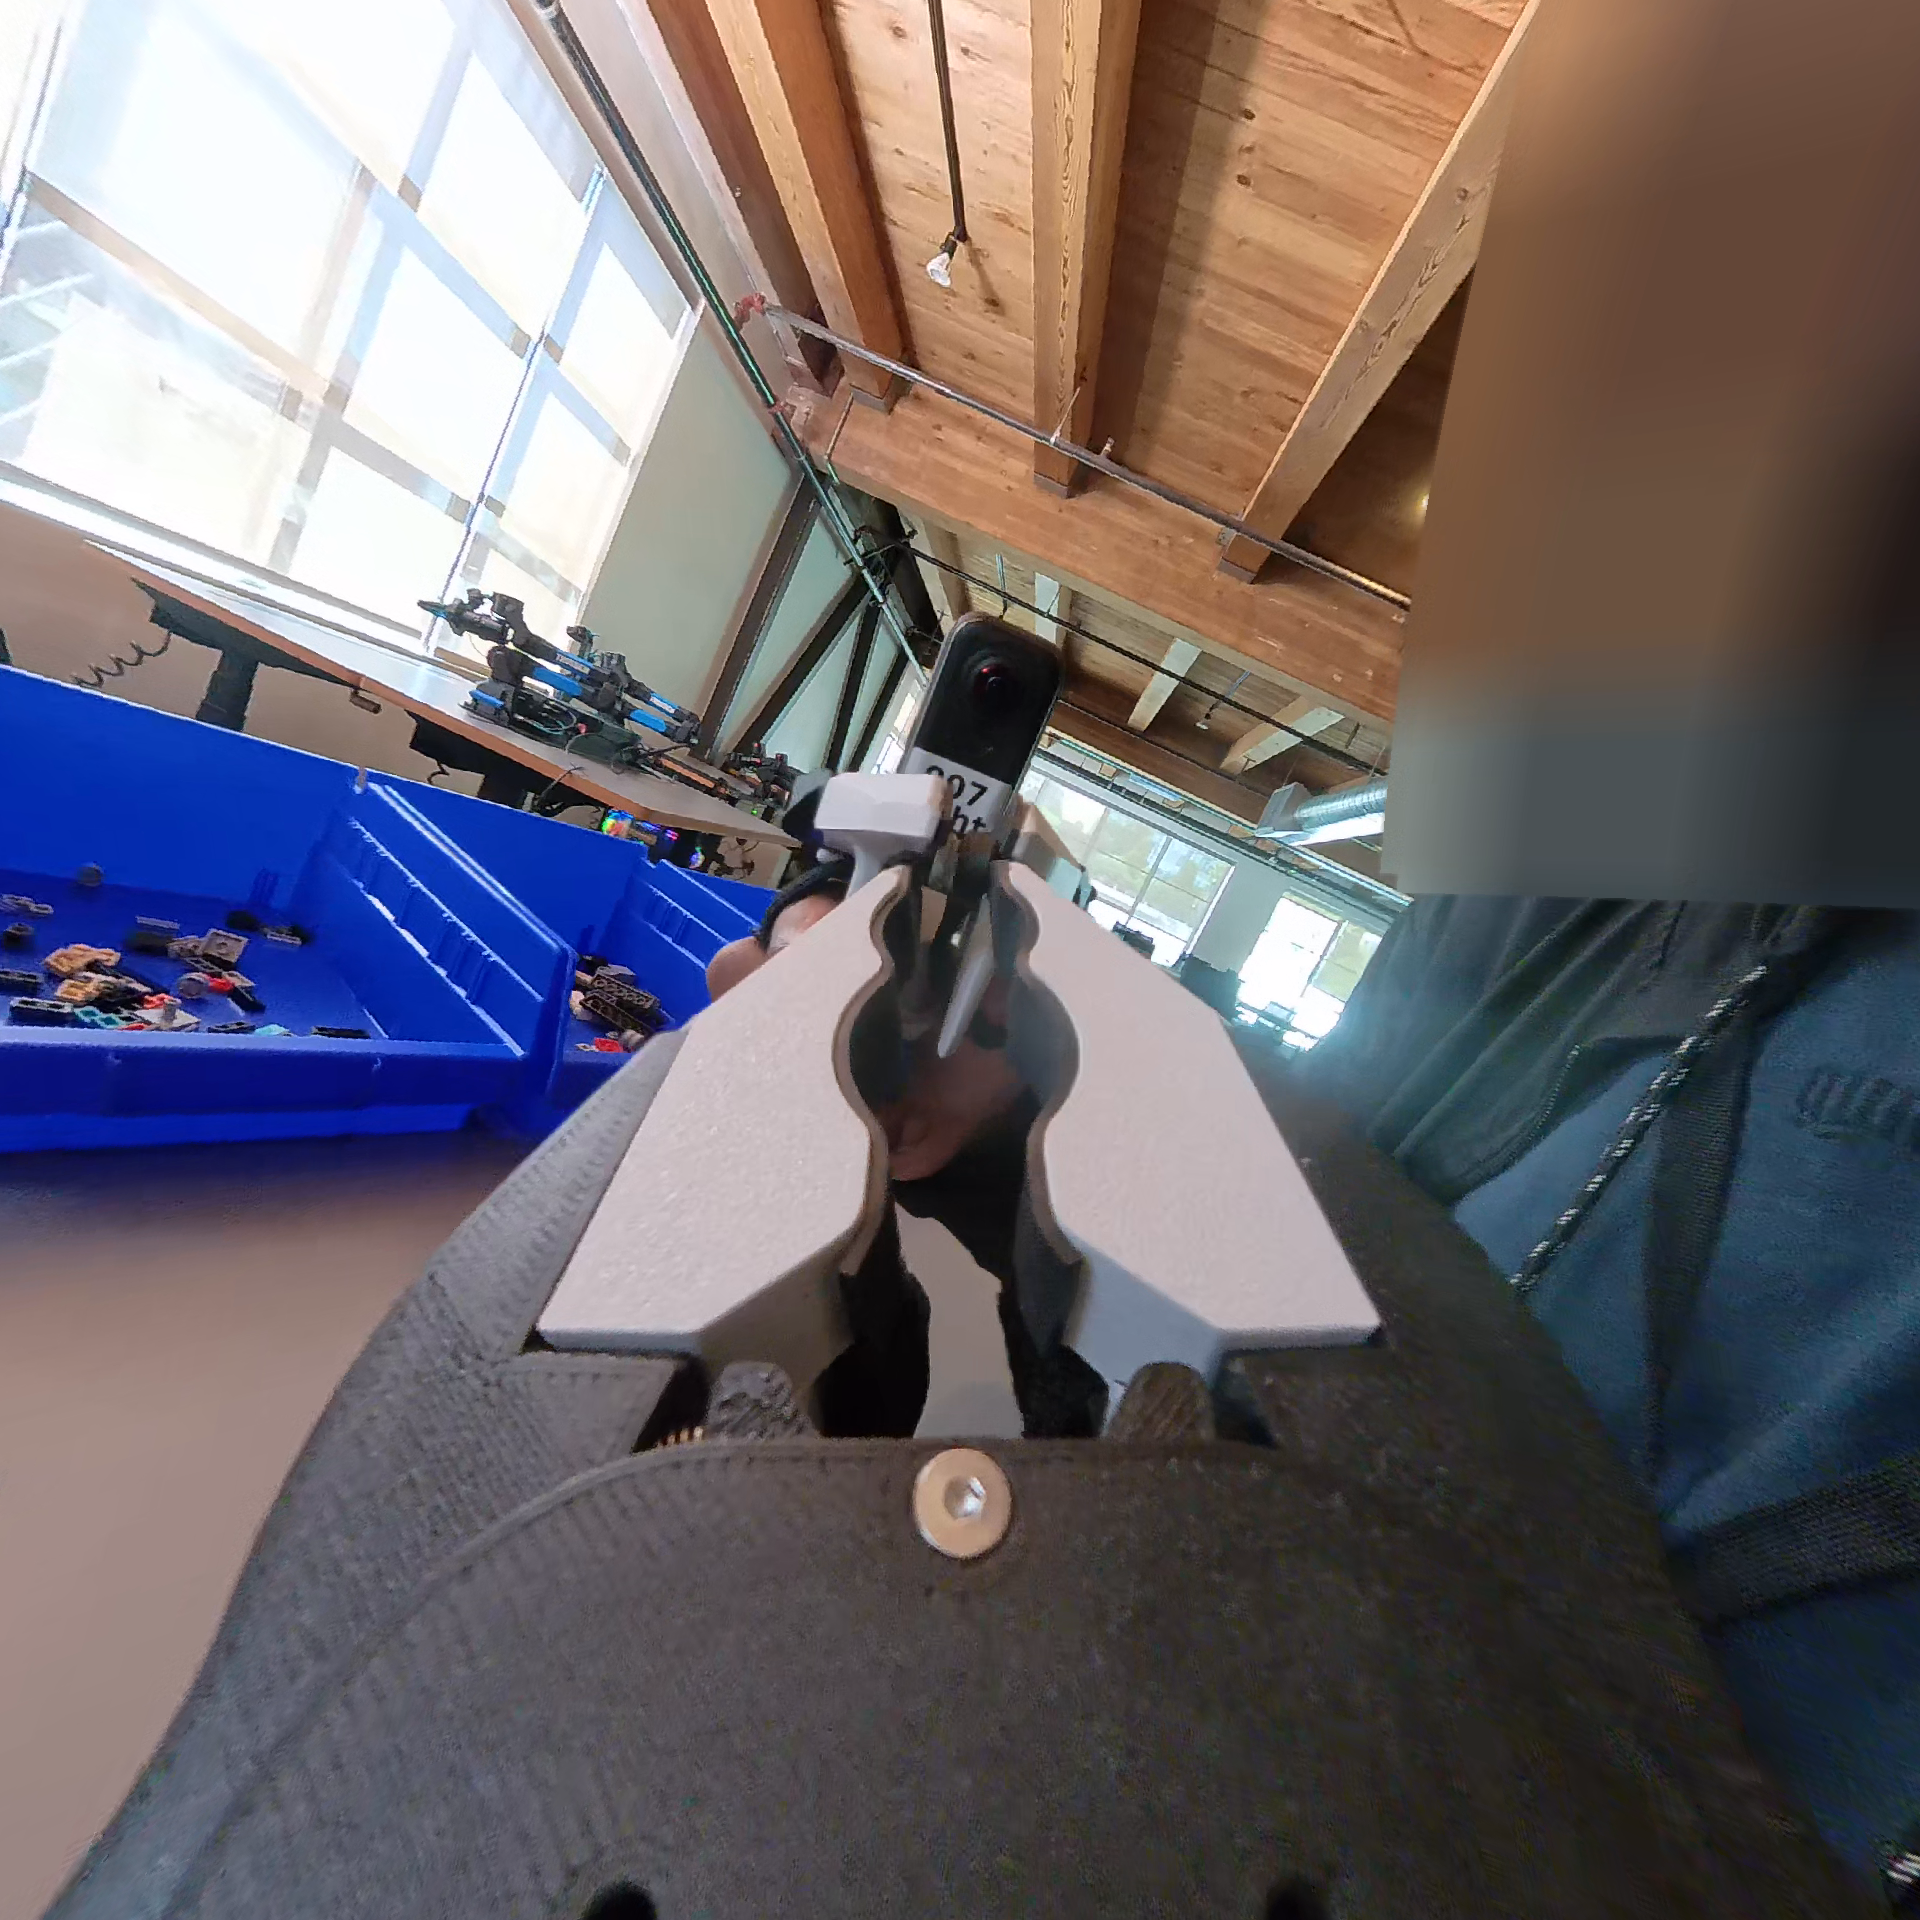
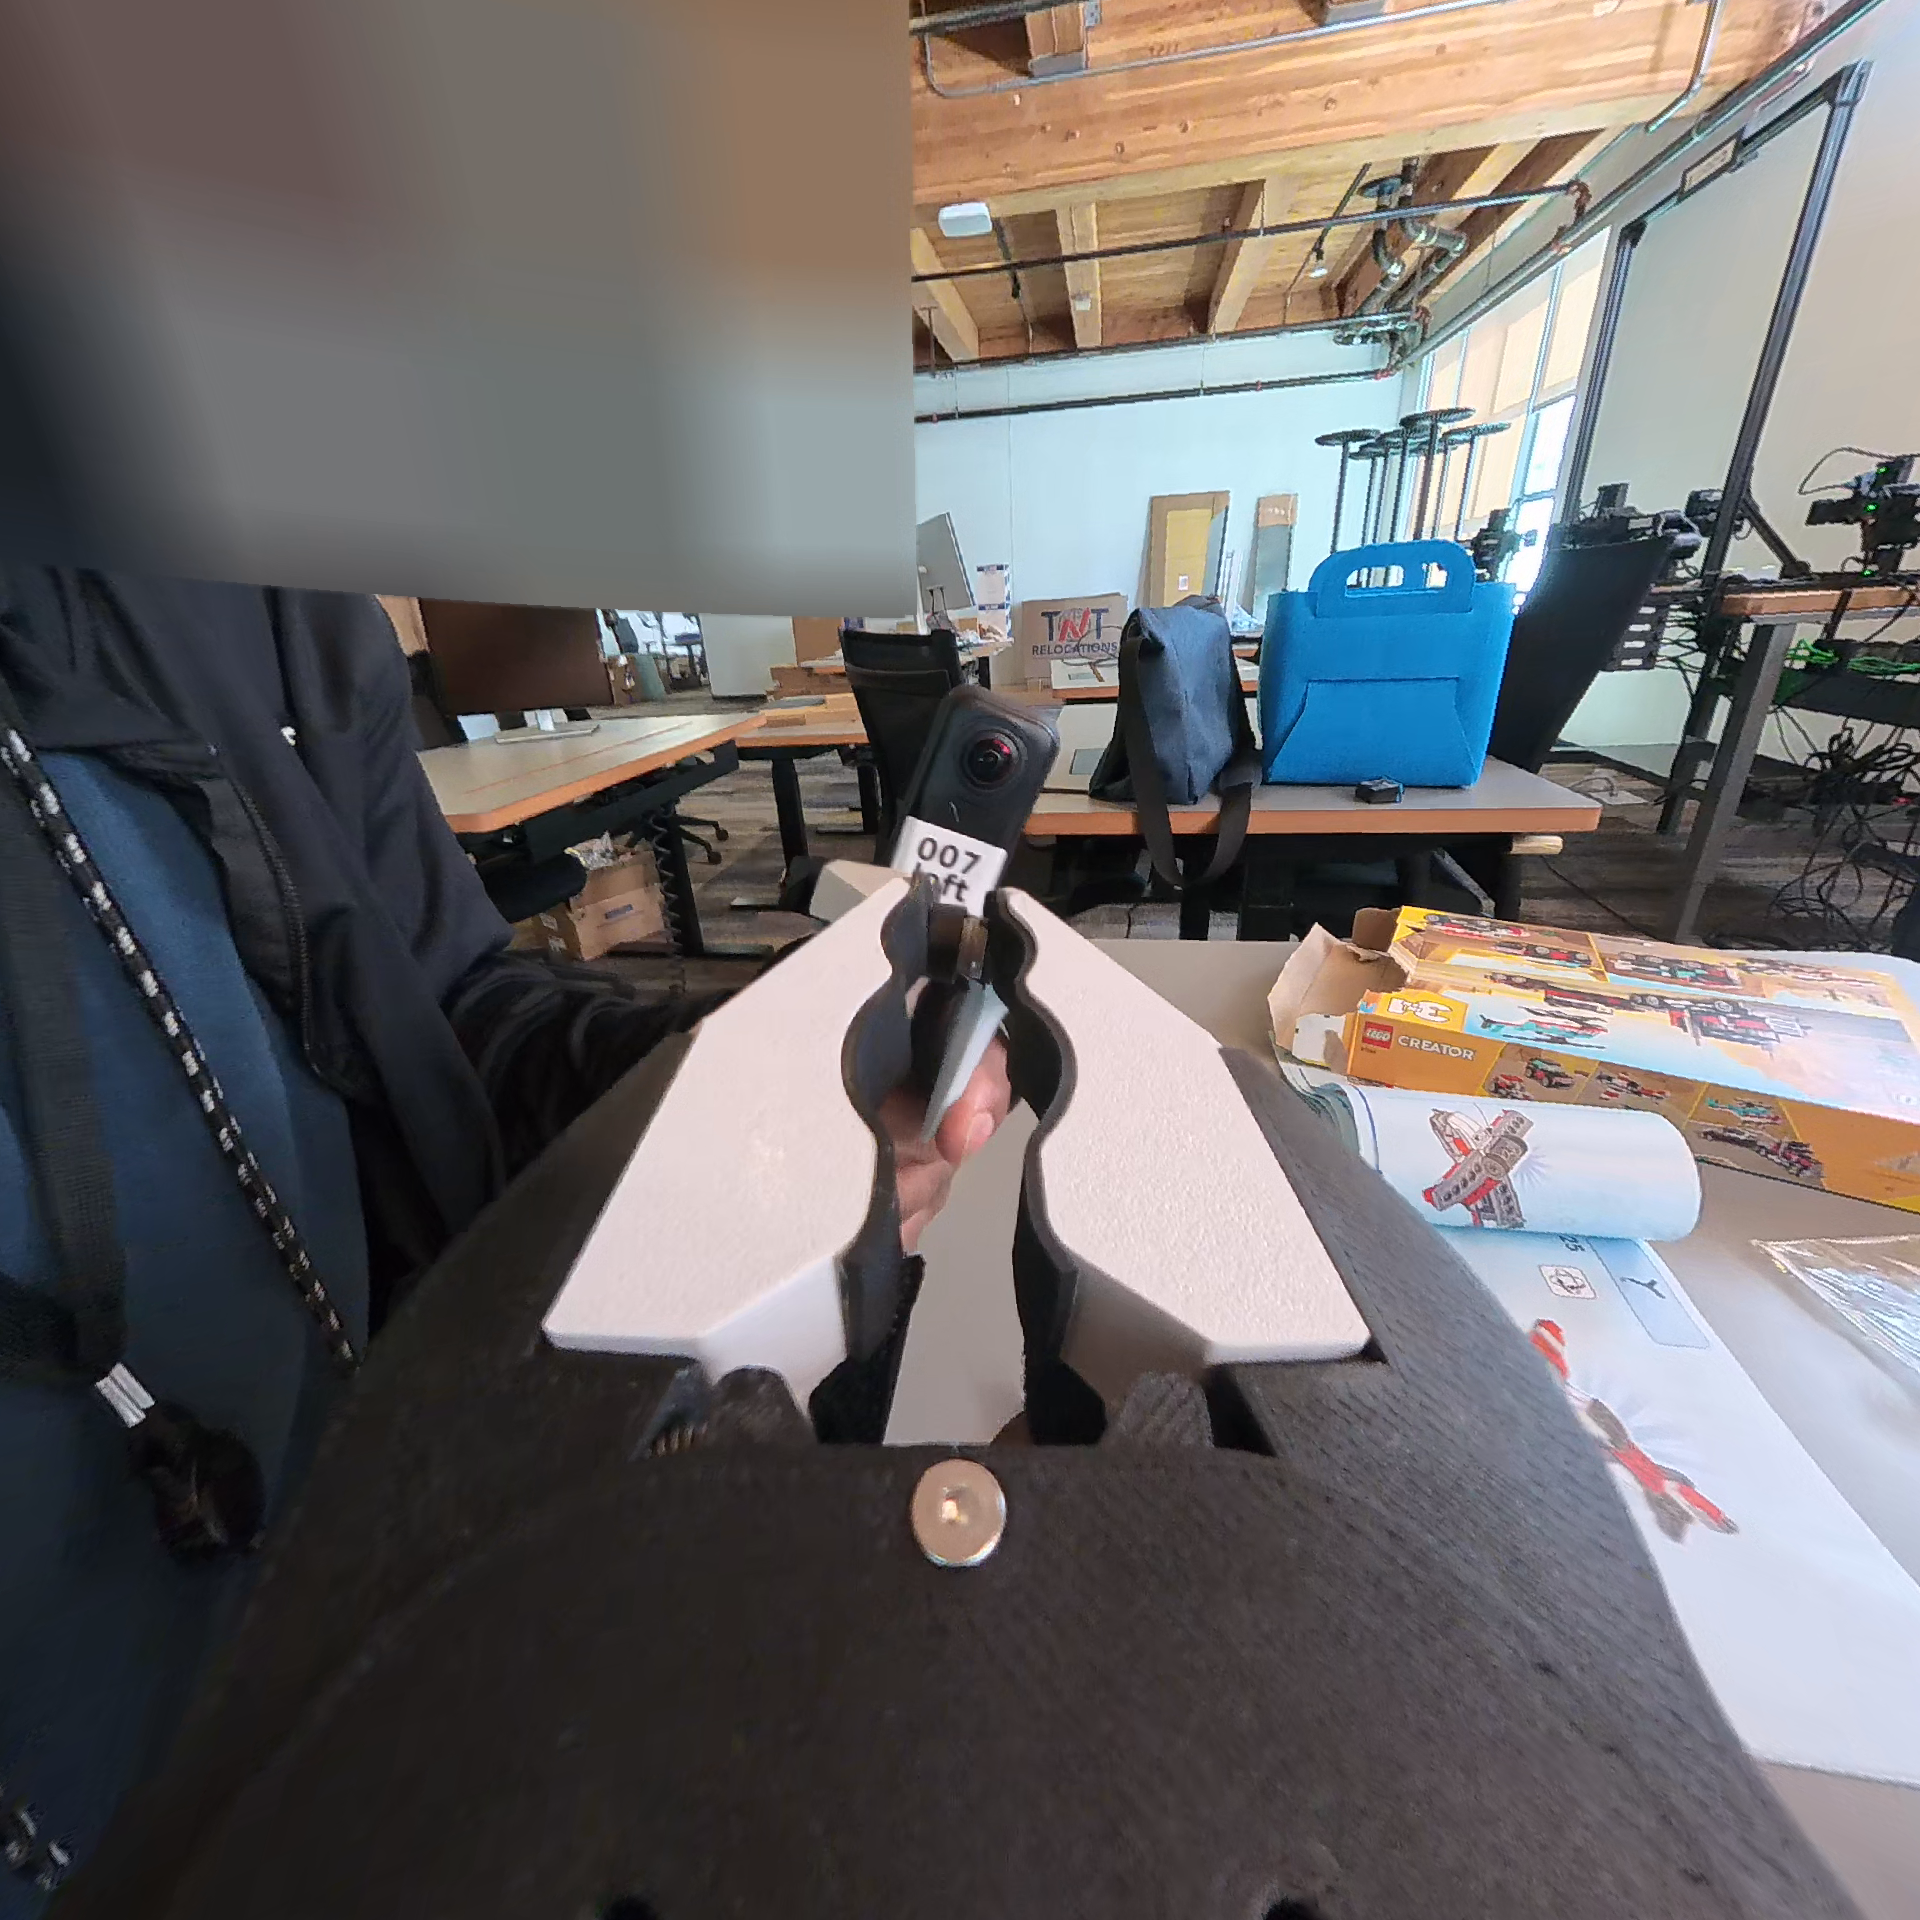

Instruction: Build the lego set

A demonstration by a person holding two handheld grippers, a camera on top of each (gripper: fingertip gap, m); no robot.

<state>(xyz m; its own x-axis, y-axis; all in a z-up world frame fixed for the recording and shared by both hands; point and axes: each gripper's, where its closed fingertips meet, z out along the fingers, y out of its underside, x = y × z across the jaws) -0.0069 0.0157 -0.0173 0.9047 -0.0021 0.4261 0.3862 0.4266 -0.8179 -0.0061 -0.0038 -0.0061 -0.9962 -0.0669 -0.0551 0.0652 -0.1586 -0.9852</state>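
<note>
The 2 grippers are raised off the table and point at each other, tip to tip: the left gripper (image 1: 945, 883) has its white fingers (image 1: 748, 1122) nearly together with a narrow gap at the tips, and the right gripper (image 2: 951, 920) is also nearly closed, with a small dark part (image 2: 951, 951) between its tips, though I cannot tell whether it is clamped. Loose lego pieces (image 1: 114, 982) lie in a blue tray (image 1: 447, 966) to one side. The yellow box (image 2: 1621, 1039) and the open instruction booklet (image 2: 1558, 1174) lie on the table (image 2: 1174, 966) to the other.
</note>
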